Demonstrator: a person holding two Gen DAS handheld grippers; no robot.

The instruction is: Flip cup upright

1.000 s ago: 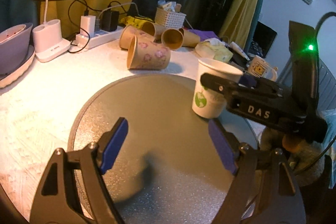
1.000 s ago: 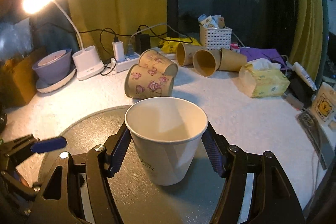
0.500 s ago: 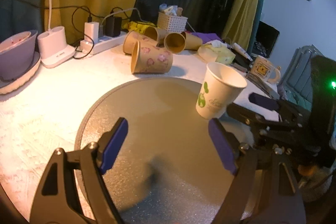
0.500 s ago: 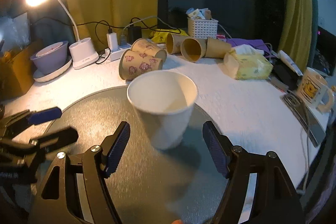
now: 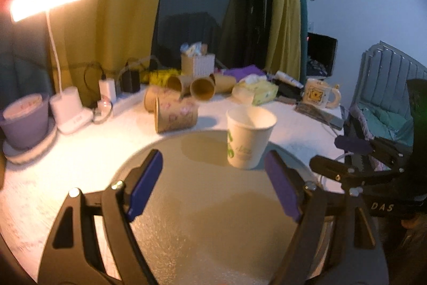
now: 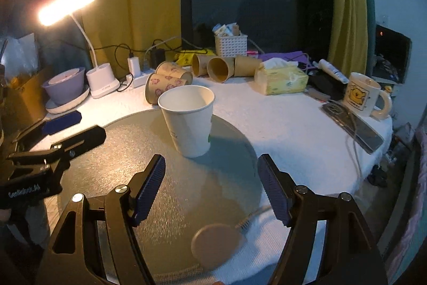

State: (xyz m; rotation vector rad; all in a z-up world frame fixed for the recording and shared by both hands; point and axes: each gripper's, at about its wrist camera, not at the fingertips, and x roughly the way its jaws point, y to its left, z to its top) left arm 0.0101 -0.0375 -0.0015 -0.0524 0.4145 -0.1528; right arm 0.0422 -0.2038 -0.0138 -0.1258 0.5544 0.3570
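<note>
A white paper cup [image 6: 188, 122] with a green logo stands upright, mouth up, on the round grey mat [image 6: 133, 178]. It also shows in the left wrist view [image 5: 246, 138] at the mat's [image 5: 200, 218] far side. My right gripper [image 6: 210, 188] is open and empty, drawn back from the cup. My left gripper [image 5: 213, 191] is open and empty, also short of the cup. Each gripper shows in the other's view: the right one at the right [image 5: 352, 156], the left one at the left [image 6: 58, 132].
Several brown paper cups [image 6: 170, 83] lie on their sides behind the mat. A lit desk lamp [image 6: 101, 76], a purple bowl [image 6: 64, 87], a power strip, a white basket [image 6: 230, 44], a tissue pack [image 6: 280, 78] and a mug [image 6: 363, 98] stand around. A round tan coaster [image 6: 216, 242] lies near.
My right gripper let go of the white cup and drew back; the cup now stands free on the mat. My left gripper pulled back and tilted up.
</note>
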